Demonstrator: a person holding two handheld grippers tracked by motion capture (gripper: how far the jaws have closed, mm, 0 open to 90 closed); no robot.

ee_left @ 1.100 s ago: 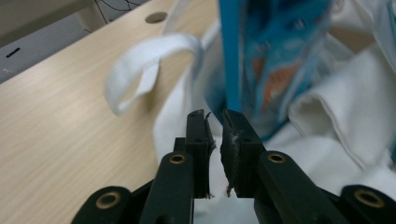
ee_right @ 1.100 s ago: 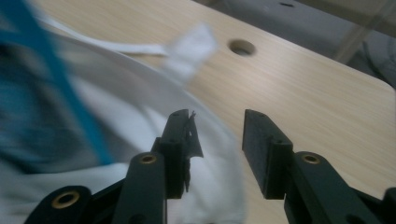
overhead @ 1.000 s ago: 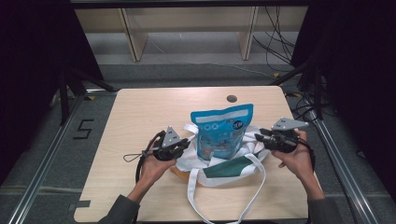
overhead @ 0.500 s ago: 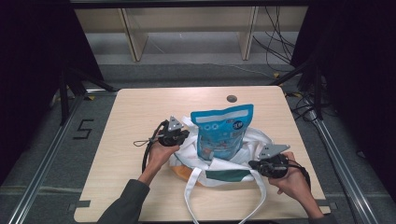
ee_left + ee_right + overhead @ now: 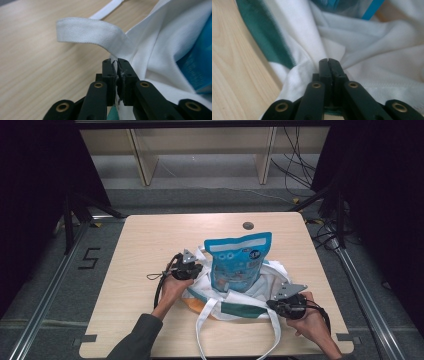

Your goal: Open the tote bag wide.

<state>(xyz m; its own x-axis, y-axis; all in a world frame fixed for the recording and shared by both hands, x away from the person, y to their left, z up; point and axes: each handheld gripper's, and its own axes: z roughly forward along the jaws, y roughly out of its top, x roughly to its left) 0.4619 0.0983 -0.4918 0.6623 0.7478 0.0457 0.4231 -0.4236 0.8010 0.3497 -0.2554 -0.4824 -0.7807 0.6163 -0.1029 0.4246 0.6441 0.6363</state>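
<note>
- A white cloth tote bag with a green panel [image 5: 250, 306] lies on the near middle part of the light wooden counter [image 5: 150, 240].
- A blue plastic pouch with white print [image 5: 238, 261] stands upright in the bag, and its top rises above the cloth.
- The left gripper [image 5: 192, 269] is at the left edge of the bag, just beside the pouch. In the left gripper view its jaws are pressed together on a fold of the white cloth, right where a white handle strap [image 5: 90, 33] meets the bag.
- The right gripper [image 5: 274, 305] is at the near right part of the bag. In the right gripper view its jaws are together and pinch a fold of the white cloth, near the green panel [image 5: 259, 35].
- Two long white straps [image 5: 202, 330] hang from the bag toward the near edge of the counter.
- A small dark round hole [image 5: 248, 225] sits in the counter at the far side, well apart from the bag.
</note>
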